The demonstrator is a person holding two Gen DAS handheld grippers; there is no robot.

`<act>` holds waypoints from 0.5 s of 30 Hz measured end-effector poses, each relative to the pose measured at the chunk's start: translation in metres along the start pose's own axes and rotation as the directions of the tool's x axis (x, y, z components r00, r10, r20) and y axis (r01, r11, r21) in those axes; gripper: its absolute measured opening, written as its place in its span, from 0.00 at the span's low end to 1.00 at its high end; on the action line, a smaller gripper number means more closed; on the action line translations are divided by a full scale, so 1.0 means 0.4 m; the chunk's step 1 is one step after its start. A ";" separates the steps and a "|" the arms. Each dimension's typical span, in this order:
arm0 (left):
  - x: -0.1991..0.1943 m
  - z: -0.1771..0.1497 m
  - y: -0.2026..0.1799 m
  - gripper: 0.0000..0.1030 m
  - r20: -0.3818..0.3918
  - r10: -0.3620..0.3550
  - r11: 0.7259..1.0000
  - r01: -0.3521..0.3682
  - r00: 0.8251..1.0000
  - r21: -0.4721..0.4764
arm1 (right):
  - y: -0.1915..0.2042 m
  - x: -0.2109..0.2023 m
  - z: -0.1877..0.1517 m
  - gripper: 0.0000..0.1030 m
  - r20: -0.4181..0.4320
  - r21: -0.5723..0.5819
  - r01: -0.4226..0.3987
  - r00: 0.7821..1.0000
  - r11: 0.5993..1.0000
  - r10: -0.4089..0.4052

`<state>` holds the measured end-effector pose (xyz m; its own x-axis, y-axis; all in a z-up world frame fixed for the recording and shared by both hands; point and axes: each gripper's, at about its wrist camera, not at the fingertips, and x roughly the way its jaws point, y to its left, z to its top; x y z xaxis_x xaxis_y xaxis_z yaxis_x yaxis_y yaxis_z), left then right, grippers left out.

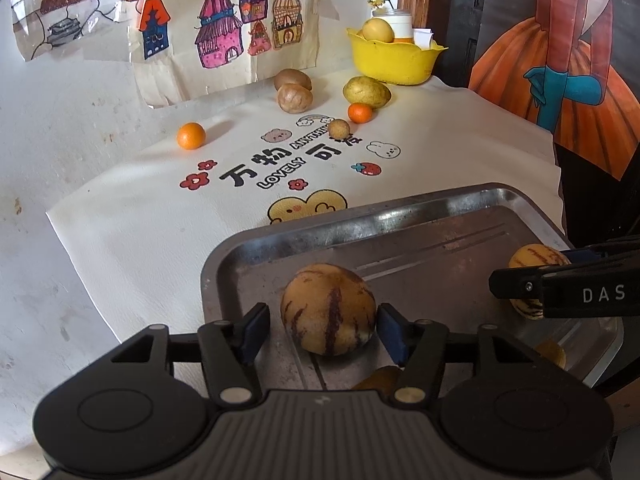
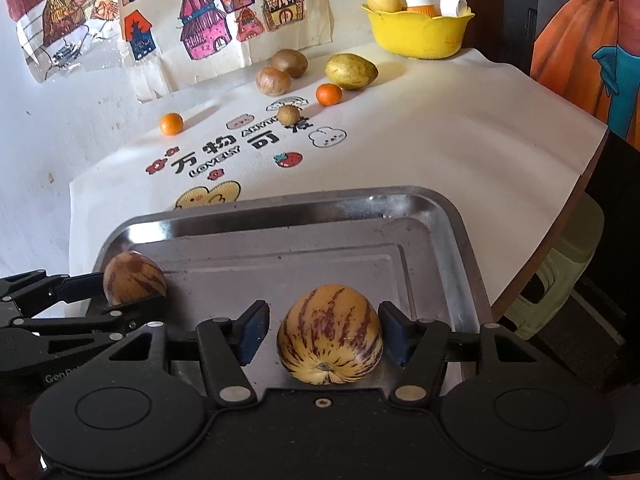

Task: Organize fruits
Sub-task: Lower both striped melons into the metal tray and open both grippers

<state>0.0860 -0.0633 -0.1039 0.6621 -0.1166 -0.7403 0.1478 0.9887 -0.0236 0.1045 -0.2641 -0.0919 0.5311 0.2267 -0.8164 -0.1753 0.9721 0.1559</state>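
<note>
Two yellow fruits with purple stripes rest on a metal tray (image 1: 360, 216) (image 2: 280, 208). One striped fruit (image 1: 328, 308) sits between the blue pads of my left gripper (image 1: 324, 332), which is open, with a small gap showing at the left pad. The other striped fruit (image 2: 330, 332) lies between the pads of my right gripper (image 2: 324, 332), also open. Each gripper shows from the side in the other's view: the right gripper (image 1: 532, 276) at the tray's right, the left gripper (image 2: 120, 292) at the tray's left corner.
On the printed white cloth (image 1: 160, 232) beyond the tray lie two oranges (image 1: 191, 135) (image 1: 359, 113), two brown fruits (image 1: 294, 98), a yellow-green fruit (image 1: 367, 92) and a small tan ball (image 1: 339, 128). A yellow bowl (image 1: 394, 60) stands at the back right. The table edge runs along the right.
</note>
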 end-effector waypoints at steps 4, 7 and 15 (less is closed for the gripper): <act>-0.005 0.006 0.001 0.72 0.011 0.003 1.000 -0.003 1.000 0.001 | 0.009 -0.022 0.012 0.70 0.026 0.005 -0.013 1.000 1.000 0.013; -0.012 0.010 0.004 0.79 0.023 0.002 1.000 -0.002 1.000 -0.001 | 0.014 -0.051 0.029 0.82 0.060 0.014 -0.028 0.998 1.000 0.027; -0.034 0.027 0.009 0.89 0.059 -0.006 1.000 0.007 0.998 -0.006 | 0.028 -0.115 0.064 0.98 0.133 0.013 -0.043 0.990 0.999 0.041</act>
<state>0.0856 -0.0590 -0.0867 0.7030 -0.1283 -0.6995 0.1477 0.9885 -0.0329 0.0994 -0.2621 -0.0382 0.6288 0.2719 -0.7285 -0.1869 0.9623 0.1978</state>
